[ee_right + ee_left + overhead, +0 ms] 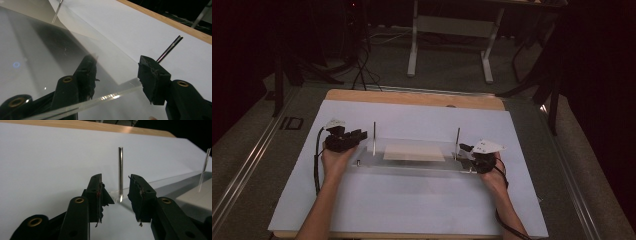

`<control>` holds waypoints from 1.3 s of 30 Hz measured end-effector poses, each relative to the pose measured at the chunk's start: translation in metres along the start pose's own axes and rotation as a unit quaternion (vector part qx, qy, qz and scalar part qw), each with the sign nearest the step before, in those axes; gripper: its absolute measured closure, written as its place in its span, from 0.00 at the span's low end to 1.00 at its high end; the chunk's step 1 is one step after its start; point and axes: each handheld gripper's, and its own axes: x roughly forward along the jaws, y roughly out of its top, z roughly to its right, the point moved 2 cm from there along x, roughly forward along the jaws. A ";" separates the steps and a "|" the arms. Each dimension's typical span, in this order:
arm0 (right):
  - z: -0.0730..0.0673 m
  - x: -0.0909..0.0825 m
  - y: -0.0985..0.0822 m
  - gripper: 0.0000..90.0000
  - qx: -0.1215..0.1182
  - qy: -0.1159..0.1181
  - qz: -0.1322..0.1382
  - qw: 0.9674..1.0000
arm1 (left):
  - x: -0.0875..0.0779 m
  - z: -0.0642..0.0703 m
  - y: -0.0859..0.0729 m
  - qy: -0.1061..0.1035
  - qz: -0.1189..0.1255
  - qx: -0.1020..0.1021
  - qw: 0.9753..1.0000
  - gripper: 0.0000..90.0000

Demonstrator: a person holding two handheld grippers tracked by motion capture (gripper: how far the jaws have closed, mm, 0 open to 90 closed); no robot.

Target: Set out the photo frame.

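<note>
The clear plastic plate [412,162] lies flat across the middle of the white sheet [412,205] on the table, long side running left to right. It is see-through with bright, glinting edges; two thin metal rods stand upright from it, the left rod [374,138] and the right rod [457,142]. A pale card [414,153] shows at its centre.

In the high view, the right gripper [468,151] sits at the plate's right end, and the left gripper [362,136] just beside its left end.

The right gripper view adds detail: the plate's edge [112,96] runs between the jaws, one jaw seen through the plastic, the other clear of it. The jaws stand apart; no pad presses on the plate.

The left gripper view shows the jaws apart, nothing gripped. The left rod [120,173] stands beyond the gap, untouched. The far rod [204,170] rises at the right edge, with the wooden table edge [100,125] behind.
</note>
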 end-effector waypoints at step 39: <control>0.012 0.001 0.013 0.53 0.040 0.017 -0.011 0.999 | -0.016 0.050 -0.016 -0.003 0.029 0.202 0.979 0.51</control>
